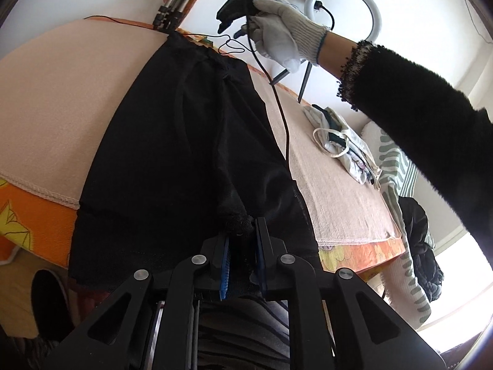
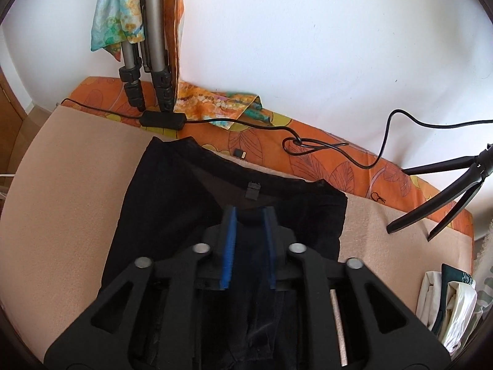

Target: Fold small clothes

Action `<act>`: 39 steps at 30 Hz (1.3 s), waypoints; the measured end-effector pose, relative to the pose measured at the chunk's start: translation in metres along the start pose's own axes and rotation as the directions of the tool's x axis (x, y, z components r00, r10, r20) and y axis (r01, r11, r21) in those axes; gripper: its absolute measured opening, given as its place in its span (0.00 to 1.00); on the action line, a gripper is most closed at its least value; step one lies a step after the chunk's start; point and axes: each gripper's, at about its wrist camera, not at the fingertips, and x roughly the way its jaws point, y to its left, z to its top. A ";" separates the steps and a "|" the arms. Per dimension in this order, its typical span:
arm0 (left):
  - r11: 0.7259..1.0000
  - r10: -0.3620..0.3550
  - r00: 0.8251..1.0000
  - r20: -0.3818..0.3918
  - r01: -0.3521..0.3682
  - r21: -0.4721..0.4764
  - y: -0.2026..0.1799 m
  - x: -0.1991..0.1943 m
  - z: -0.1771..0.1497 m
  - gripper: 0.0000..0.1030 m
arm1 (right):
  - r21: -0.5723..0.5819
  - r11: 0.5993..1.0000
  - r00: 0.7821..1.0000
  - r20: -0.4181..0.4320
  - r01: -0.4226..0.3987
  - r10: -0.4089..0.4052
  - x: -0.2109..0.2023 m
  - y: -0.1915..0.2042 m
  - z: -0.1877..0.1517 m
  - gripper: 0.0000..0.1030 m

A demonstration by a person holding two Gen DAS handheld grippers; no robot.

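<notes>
We find the black knit garment [image 1: 185, 141] spread lengthwise across the beige blanket-covered bed [image 1: 61, 98], its waistband end toward the far edge by the white wall, its near end hanging over the near edge.

Left gripper [image 1: 243, 240]: fingers nearly closed, blue pads [image 1: 224, 273] pinching a bunched corner of the garment's near hem at the bed's near edge.

Right gripper [image 2: 249, 225]: fingers set a moderate gap apart above the garment's waistband end, near the small black tag [image 2: 252, 189]. We see fabric behind the gap but cannot tell whether any is caught between the pads; in the left view the right gloved hand [image 1: 277, 34] holds it raised above the far edge.

A black cable [image 2: 308, 129] runs along the far edge on the orange floral sheet [image 2: 308, 154]; a pile of pale folded clothes [image 1: 339, 145] sits toward the right edge.

Our judgement: the first fold is being set up, the hem already gripped and the garment still flat and single-layered. The next move likely calls for lifting the hem corner and carrying it toward the waistband, keeping the fabric taut and clear of the cable.
</notes>
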 end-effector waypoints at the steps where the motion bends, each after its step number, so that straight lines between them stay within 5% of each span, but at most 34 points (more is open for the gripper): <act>1: 1.000 0.012 1.000 0.007 -0.012 0.005 -0.001 -0.003 0.001 0.17 | 0.000 1.000 0.999 0.033 -0.020 0.020 -0.011 -0.005 -0.002 0.57; 6: 0.999 0.013 0.999 0.037 -0.014 0.048 -0.009 -0.026 0.008 0.22 | 0.159 0.979 0.988 0.107 -0.131 0.114 -0.054 -0.066 -0.029 0.60; 9: 0.995 0.026 0.998 0.056 -0.032 0.097 -0.012 -0.041 0.017 0.22 | 0.249 0.946 0.978 0.074 -0.209 0.197 -0.049 -0.095 -0.056 0.45; 11: 0.991 0.041 0.997 0.061 -0.049 0.122 -0.012 -0.049 0.022 0.31 | 0.282 0.933 0.974 0.031 -0.223 0.224 -0.038 -0.101 -0.078 0.43; 17: 0.983 0.119 0.990 0.070 -0.127 0.133 0.015 -0.076 0.032 0.35 | 0.271 0.914 0.947 -0.020 -0.303 0.320 -0.043 -0.082 -0.147 0.43; 30: 0.992 0.099 0.984 -0.150 -0.085 0.098 0.053 -0.057 0.049 0.45 | 0.131 0.908 0.917 0.032 -0.398 0.398 -0.189 -0.052 -0.284 0.43; 35: 0.986 0.127 0.980 -0.156 -0.107 0.131 0.057 -0.059 0.048 0.46 | 0.115 0.921 0.924 -0.048 -0.373 0.380 -0.196 -0.029 -0.344 0.43; 39: 0.990 0.102 0.982 -0.158 -0.084 0.118 0.056 -0.057 0.047 0.46 | 0.150 0.908 0.909 -0.097 -0.390 0.406 -0.184 -0.010 -0.383 0.43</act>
